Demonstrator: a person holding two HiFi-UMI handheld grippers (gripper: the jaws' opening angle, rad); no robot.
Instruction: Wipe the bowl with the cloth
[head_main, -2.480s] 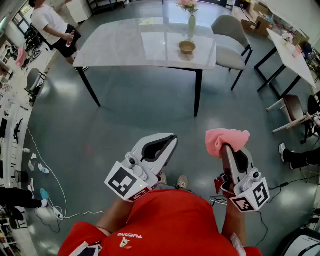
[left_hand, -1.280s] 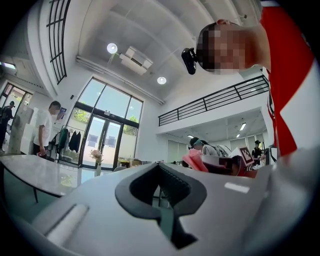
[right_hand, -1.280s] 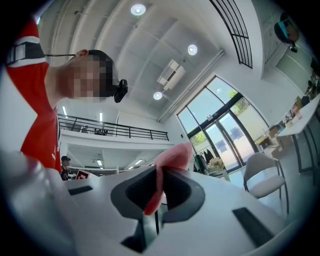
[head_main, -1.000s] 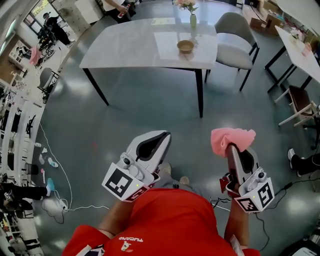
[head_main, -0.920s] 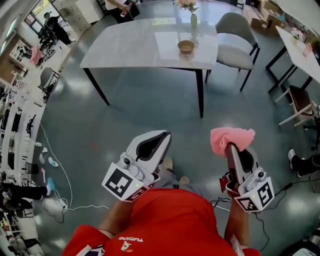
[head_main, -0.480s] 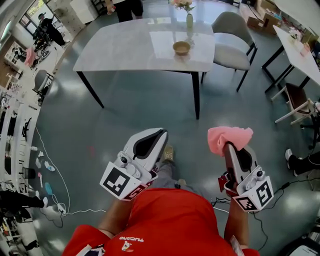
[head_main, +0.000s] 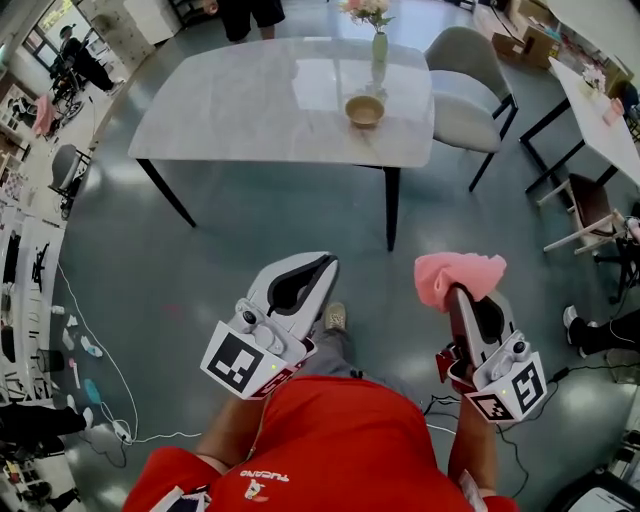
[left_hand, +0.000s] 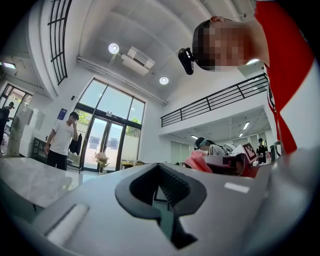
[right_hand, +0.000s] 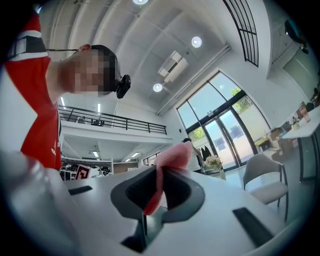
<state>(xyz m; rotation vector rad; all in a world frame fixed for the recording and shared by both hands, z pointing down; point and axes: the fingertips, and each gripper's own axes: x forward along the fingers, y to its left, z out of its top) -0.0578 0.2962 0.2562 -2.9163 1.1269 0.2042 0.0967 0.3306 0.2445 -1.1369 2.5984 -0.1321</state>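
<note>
My right claw (head_main: 458, 292) pinches a soft, crumpled pink cloth (head_main: 462, 272), which drapes over its tips and hides them from above. My left claw (head_main: 326, 263) is closed on nothing. The small round tan bowl (head_main: 364, 109) sits well ahead of both on the pale glossy counter (head_main: 230, 100), its inside hard to make out.

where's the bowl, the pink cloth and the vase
bowl (head_main: 364, 110), head view, centre of its inside
pink cloth (head_main: 460, 274), head view, middle of the bunched part
vase (head_main: 379, 68), head view, middle of its body
</note>
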